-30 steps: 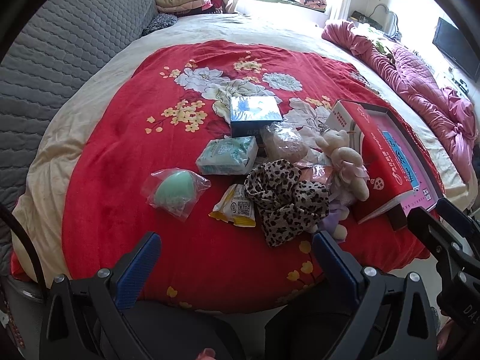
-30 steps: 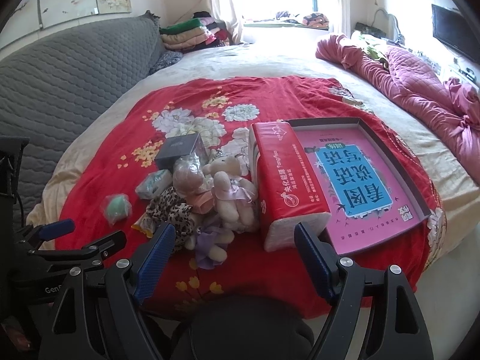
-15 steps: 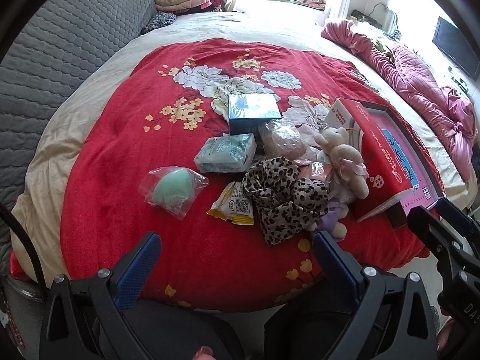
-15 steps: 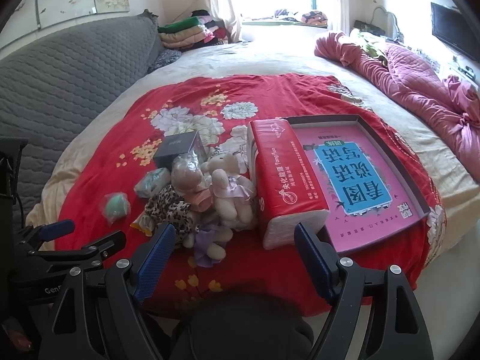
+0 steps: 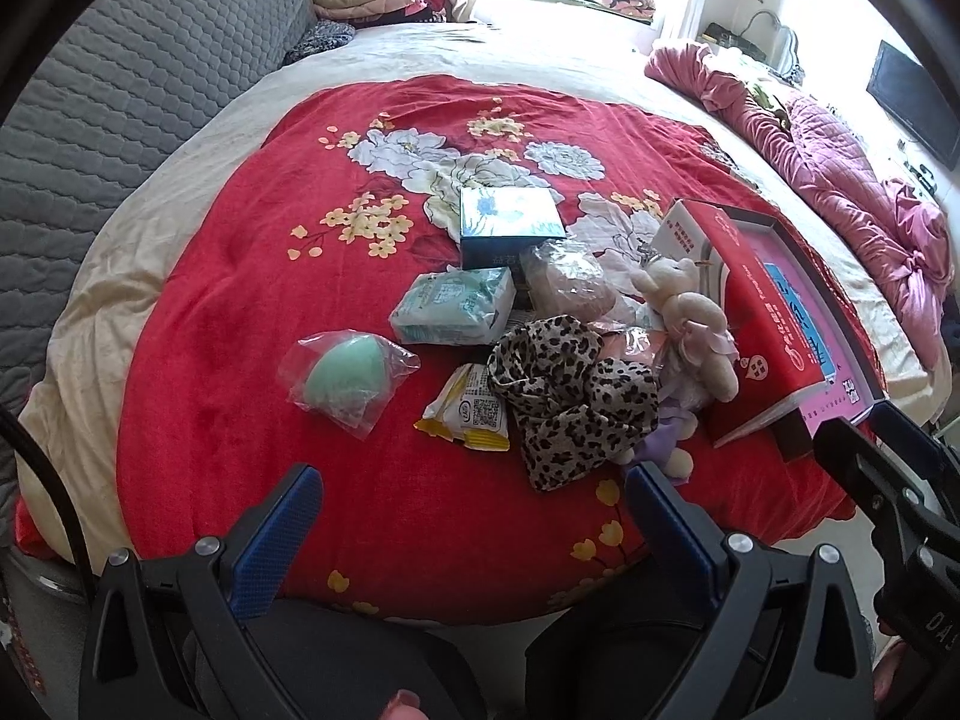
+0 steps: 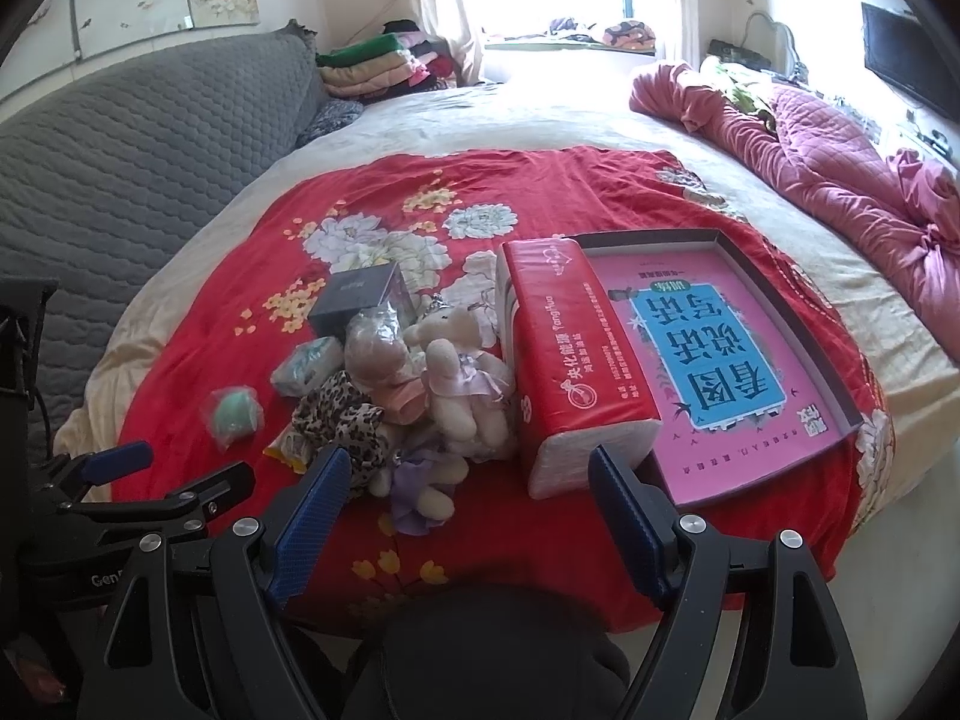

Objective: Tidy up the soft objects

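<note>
**Soft objects heaped on a red floral blanket, both grippers empty**

The left gripper (image 5: pixel 471 504) and right gripper (image 6: pixel 465 480) hover at the near edge of the red blanket (image 5: pixel 252 276), each with jaws spread wide and nothing between them. The soft objects lie clustered mid-blanket. A green sponge (image 5: pixel 345 373) in a clear bag sits apart to the left. A pale green tissue pack (image 5: pixel 453 309) lies just beside a leopard-print cloth (image 5: pixel 570 396), which overlaps a yellow packet (image 5: pixel 468 414). A cream plush bear (image 6: pixel 462 387) leans against a red tissue brick (image 6: pixel 570 372). The brick rests against the rim of a shallow tray (image 6: pixel 786 324) holding a pink printed sheet. A blue box (image 5: pixel 510 222) lies behind the heap.
</note>
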Demonstrator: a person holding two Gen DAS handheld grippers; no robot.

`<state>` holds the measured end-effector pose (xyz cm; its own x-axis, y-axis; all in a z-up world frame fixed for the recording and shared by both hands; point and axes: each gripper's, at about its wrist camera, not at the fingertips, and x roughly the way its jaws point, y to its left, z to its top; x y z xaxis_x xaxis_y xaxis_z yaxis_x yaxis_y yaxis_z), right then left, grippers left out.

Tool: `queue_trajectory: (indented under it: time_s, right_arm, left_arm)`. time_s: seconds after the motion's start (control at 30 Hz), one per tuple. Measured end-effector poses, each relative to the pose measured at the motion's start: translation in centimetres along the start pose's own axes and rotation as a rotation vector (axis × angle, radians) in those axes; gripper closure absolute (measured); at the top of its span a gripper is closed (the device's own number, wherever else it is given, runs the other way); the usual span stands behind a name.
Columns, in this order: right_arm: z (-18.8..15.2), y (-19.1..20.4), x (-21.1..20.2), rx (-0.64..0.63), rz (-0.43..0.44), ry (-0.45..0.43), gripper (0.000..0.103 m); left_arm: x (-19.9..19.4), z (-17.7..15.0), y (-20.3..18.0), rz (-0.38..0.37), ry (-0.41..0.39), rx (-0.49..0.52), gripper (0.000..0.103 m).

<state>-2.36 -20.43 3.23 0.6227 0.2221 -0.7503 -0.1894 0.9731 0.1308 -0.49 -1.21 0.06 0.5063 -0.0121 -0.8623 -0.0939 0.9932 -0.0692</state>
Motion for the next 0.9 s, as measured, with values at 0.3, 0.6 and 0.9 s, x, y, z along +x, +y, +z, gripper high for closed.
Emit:
queue_trajectory:
  time_s: [0.3, 0.6, 0.9]
  right_arm:
    - [0.1, 0.6, 0.6, -0.028, -0.004, 0.013, 0.021]
    - [0.5, 0.9, 1.6, -0.039, 0.0, 0.031, 0.021]
    - [1.6, 1.5, 2.9, -0.088, -0.013, 0.023, 0.021]
  left_arm:
    - [0.8, 0.2, 2.1, -0.018, 0.014, -0.053, 0.001]
    - [2.5, 0.1, 6.7, -0.016, 0.045, -0.148, 0.001]
    - [5.5, 1.1, 9.5, -0.021, 0.077, -0.188, 0.001]
